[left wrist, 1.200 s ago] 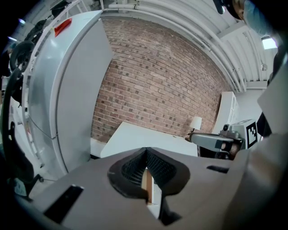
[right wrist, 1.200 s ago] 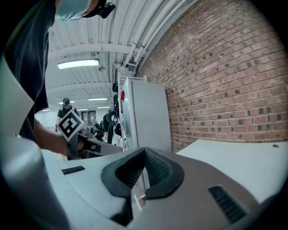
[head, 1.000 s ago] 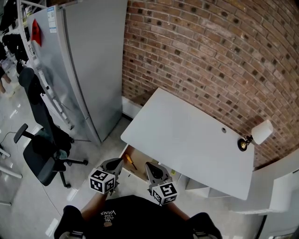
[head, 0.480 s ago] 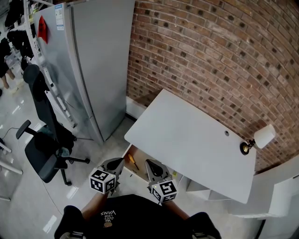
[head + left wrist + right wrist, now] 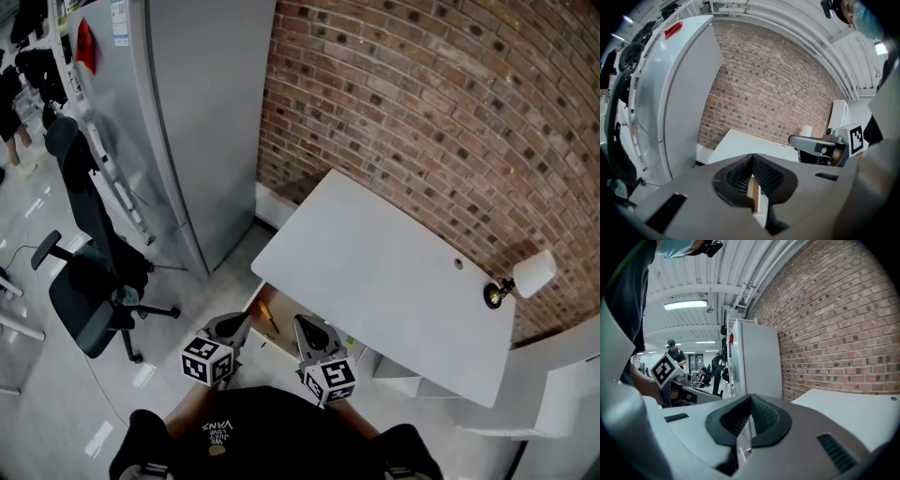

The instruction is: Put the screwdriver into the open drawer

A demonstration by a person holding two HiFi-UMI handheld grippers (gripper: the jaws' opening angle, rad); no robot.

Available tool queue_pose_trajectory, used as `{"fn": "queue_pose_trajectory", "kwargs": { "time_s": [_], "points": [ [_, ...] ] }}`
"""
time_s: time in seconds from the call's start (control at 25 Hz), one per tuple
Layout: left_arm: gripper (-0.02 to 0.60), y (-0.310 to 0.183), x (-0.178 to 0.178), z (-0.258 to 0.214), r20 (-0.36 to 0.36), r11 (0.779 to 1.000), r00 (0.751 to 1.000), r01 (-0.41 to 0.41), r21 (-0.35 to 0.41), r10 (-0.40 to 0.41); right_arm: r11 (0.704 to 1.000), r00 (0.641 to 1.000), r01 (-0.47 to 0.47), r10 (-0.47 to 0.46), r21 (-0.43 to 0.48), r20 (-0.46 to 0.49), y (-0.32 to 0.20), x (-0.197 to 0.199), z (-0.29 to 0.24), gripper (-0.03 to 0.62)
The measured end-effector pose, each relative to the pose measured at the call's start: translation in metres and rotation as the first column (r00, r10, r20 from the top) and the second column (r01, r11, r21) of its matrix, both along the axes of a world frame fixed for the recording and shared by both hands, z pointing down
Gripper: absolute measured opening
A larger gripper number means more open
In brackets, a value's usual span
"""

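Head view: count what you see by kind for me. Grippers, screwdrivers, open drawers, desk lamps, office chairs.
grippers: 2 (left gripper, right gripper)
screwdriver: 1
open drawer: 1
desk lamp: 1
office chair: 1
Total: 6

The desk (image 5: 384, 281) is plain white, and the wall (image 5: 422, 112) behind it is red-brown brick with pale mortar lines. Left of the desk are a silver-grey fridge (image 5: 187, 122) bearing a red patch (image 5: 86, 47) and a black chair (image 5: 89, 281) on a pale grey floor (image 5: 56, 394). Under the desk's near edge the drawer (image 5: 286, 337) shows wood-brown around an orange screwdriver (image 5: 268, 318), and the grey left gripper (image 5: 246, 320) and right gripper (image 5: 300, 324) carry cubes of black-and-white squares.
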State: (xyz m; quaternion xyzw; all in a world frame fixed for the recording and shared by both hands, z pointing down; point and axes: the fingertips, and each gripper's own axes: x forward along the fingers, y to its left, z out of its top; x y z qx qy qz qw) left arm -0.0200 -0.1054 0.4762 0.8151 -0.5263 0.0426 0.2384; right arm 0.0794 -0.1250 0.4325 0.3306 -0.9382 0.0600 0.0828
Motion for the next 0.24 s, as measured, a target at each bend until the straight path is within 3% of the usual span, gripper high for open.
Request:
{"fn": "queue_pose_trajectory", "kwargs": {
  "time_s": [0.24],
  "points": [
    [0.008,-0.0065,-0.0079,0.0035,-0.003,1.000,1.000,0.008,-0.008,-0.008,1.000,1.000,-0.006,0.006,-0.008,-0.008,-0.0065,-0.0037,0.0033,-0.006]
  ]
}}
